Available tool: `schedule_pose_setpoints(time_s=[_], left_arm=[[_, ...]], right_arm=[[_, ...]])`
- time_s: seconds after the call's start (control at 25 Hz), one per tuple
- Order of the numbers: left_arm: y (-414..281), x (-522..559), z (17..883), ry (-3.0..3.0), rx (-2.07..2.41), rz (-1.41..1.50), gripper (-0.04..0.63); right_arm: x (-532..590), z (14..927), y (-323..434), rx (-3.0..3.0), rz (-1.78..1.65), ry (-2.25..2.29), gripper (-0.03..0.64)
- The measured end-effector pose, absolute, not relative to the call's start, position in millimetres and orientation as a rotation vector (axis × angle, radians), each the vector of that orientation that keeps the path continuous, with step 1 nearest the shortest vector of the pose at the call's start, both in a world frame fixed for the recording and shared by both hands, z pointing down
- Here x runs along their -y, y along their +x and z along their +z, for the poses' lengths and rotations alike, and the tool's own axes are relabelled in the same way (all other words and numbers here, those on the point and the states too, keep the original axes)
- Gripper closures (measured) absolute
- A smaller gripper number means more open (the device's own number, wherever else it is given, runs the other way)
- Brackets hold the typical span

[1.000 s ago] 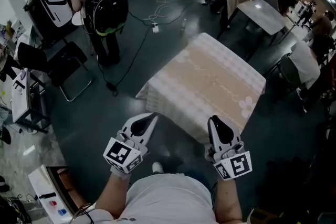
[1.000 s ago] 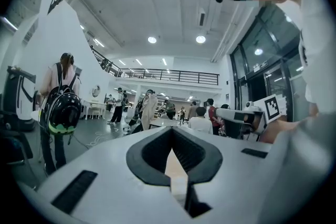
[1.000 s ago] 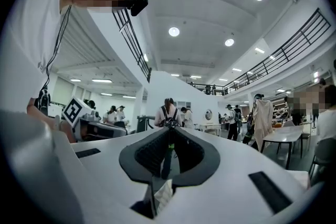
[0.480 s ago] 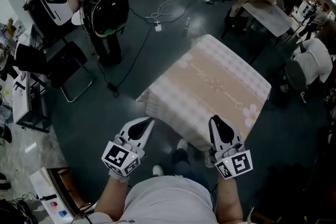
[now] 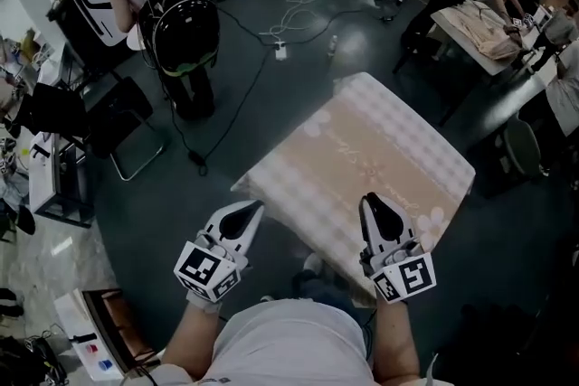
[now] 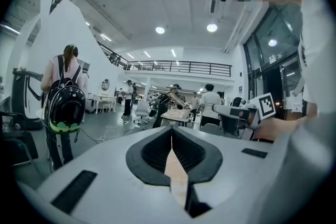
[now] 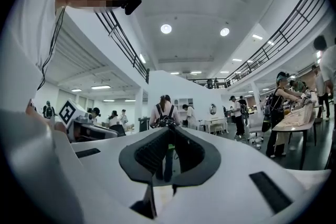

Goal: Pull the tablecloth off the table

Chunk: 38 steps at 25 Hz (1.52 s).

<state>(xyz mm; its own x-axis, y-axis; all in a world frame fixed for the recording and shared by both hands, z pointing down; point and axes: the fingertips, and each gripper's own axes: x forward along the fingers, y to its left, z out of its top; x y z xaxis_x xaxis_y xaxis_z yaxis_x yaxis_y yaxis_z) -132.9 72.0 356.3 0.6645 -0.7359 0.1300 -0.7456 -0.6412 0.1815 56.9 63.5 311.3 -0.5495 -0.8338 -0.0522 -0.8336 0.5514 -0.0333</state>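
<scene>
A small table draped in a beige and white tablecloth (image 5: 362,149) stands on the dark floor in the middle of the head view. My left gripper (image 5: 256,206) is held in the air just off the cloth's near left corner, jaws together and empty. My right gripper (image 5: 370,198) hovers over the cloth's near edge, jaws nearly touching with nothing between them. In the left gripper view the left gripper (image 6: 171,129) points level into the room, with a beige strip showing under its shut jaws. The right gripper (image 7: 171,130) also looks out across the hall.
A person with a black backpack (image 5: 184,30) stands at the back left beside a folding chair (image 5: 127,117). Cables and a power strip (image 5: 280,50) lie on the floor behind the table. Another table (image 5: 488,24) with people stands at the back right. Shelving (image 5: 54,172) lines the left.
The table has drawn closer, so its near edge now lies under the right gripper. Both grippers keep their pose and stay shut.
</scene>
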Motion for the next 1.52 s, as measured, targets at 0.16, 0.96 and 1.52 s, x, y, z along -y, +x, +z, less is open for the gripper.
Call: schedule_pose_setpoints(time_s=[0.16,0.96,1.52], left_arm=[[-116.8,-51.8,356.4,2.644,1.236,0.112,0.584],[-51.5,39.3,407.4,2.566,1.264,0.306,0.583],[-75.5,108.5,468.4,2.521,1.104,0.408,0.580]], right_arm=[[-35.4,311.5,80.0,-2.701,-0.032,-1.443,0.572],[74.6,362.1,163.8,-2.675,-0.185,-1.455,0.572],[170.0,413.8,194.1,-2.625,-0.330,-1.740,0.571]])
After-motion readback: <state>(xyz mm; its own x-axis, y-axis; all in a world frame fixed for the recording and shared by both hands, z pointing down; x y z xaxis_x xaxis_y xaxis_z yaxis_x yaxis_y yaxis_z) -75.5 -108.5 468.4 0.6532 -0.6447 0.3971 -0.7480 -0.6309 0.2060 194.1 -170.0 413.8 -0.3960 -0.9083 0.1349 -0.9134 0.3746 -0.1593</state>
